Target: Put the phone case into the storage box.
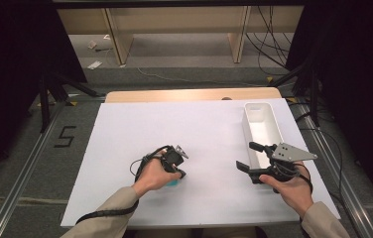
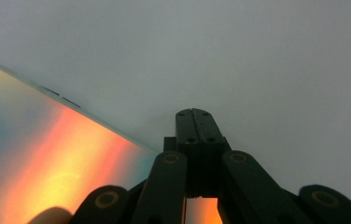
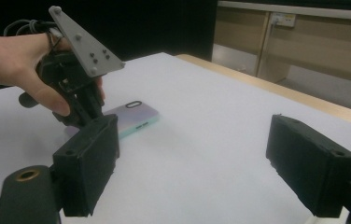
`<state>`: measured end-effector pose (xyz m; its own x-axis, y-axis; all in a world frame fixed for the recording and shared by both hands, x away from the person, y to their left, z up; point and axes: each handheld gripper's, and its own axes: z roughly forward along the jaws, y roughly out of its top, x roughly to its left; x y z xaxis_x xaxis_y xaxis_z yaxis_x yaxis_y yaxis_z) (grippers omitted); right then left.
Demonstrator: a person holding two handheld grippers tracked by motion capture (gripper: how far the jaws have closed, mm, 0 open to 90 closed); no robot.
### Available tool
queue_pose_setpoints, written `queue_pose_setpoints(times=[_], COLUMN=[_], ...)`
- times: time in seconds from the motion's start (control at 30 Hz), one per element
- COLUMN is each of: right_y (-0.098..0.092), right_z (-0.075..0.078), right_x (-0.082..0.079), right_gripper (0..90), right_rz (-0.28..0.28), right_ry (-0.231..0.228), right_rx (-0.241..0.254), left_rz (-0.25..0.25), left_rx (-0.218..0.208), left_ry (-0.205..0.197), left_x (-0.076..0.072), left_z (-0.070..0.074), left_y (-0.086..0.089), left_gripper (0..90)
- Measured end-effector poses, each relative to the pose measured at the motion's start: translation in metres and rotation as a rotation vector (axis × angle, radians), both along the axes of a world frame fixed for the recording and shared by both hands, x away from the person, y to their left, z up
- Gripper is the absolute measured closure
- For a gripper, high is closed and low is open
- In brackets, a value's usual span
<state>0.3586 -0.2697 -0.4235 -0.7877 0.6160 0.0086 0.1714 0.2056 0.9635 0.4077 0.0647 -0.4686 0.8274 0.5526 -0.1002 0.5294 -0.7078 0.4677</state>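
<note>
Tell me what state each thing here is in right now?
Phone: lying flat on the table, held by nothing.
White bin: upright, looks empty.
Left gripper: jaws shut, empty, beside the phone.
Right gripper: jaws open, empty.

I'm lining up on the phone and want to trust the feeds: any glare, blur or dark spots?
Left gripper view: the phone is a soft, out-of-focus orange and yellow sheen, with the shut left gripper sharper. Right gripper view: the near jaws are slightly soft and the background is dark. High view: evenly lit white table, dark surroundings.
</note>
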Motion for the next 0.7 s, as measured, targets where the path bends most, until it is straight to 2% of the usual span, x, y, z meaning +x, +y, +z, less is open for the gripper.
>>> queue_pose_setpoints(times=[0.17, 0.47, 0.7], right_y=[0.000, 0.002, 0.002], right_z=[0.000, 0.000, 0.000], right_x=[0.000, 0.000, 0.000], right_gripper=[18.1, 18.1, 18.1], right_rz=[0.001, 0.001, 0.002], right_ry=[0.000, 0.003, -0.001], right_rx=[-0.003, -0.006, -0.006], left_rz=[0.003, 0.035, 0.054], left_rx=[0.030, 0.047, 0.078], left_ry=[0.010, 0.030, 0.028], left_x=[-0.006, -0.012, -0.015], left_z=[0.001, 0.002, 0.003], left_y=[0.013, 0.037, 0.056], left_gripper=[89.7, 89.7, 89.7])
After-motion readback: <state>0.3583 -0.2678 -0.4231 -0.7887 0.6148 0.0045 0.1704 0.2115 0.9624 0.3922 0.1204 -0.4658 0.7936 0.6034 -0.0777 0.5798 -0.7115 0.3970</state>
